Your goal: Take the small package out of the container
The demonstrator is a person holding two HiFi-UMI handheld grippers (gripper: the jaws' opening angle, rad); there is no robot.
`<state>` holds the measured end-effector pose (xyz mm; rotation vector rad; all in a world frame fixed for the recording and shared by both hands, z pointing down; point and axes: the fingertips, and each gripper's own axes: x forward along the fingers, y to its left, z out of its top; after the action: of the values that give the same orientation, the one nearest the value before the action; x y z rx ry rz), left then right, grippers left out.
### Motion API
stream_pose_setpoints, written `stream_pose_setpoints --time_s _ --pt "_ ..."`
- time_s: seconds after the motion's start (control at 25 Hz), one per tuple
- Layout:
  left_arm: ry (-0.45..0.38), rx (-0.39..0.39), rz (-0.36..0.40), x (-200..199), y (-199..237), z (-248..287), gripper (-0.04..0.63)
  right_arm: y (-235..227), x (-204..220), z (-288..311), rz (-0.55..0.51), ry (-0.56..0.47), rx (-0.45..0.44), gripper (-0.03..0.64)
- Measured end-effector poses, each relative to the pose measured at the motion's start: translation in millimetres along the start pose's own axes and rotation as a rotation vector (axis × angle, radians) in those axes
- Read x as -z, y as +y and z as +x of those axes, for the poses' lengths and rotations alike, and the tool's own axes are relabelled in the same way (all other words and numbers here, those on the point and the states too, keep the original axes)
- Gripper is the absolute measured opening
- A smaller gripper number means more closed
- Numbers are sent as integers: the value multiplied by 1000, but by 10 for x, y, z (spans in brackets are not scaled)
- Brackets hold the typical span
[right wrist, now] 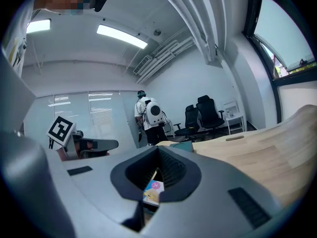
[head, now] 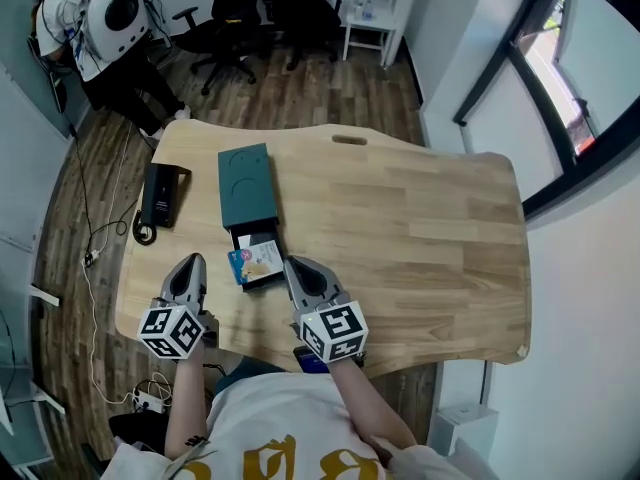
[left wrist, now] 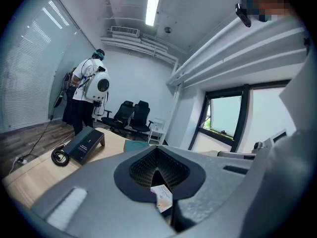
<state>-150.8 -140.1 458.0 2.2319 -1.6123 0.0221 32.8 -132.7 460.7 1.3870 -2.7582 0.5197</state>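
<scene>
A dark green container [head: 245, 183] lies on the wooden table [head: 430, 228], with its black drawer pulled out toward me. In the drawer lies the small package [head: 257, 261], white and blue with a picture on it. My left gripper [head: 188, 268] rests just left of the drawer, shut and holding nothing. My right gripper [head: 299, 270] sits just right of the drawer, its jaws also shut and holding nothing. In the left gripper view the package [left wrist: 162, 197] shows past the closed tips of the left gripper [left wrist: 158, 168]. The right gripper view shows the package [right wrist: 153, 191] beyond the right gripper [right wrist: 158, 170].
A black desk phone [head: 160, 193] with a coiled cable [head: 145, 233] lies left of the container. The table's near edge runs just under both grippers. Office chairs [head: 240, 18], a white side table [head: 370, 23] and a person [head: 110, 18] are beyond the far edge.
</scene>
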Motion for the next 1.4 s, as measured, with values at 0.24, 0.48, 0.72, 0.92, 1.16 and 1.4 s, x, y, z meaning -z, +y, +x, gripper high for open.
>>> stream_pose_setpoints --time_s 0.24,0.48,0.72,0.92,1.16,1.4 --pt "90 0 -27 344 87 55 2 -159 259 80 32 56 20 5" --pt "188 -12 -35 780 180 81 2 -167 550 113 45 124 20 5" --pt "290 -5 -69 1109 215 210 2 -286 758 59 114 159 50 5" --pt "340 6 -159 1322 238 307 3 -413 870 70 115 190 75 5" --pt "351 56 -310 1400 217 478 89 -624 1008 65 96 245 112 5" --pt "405 31 -385 1569 320 623 208 -682 1047 194 96 256 123 5"
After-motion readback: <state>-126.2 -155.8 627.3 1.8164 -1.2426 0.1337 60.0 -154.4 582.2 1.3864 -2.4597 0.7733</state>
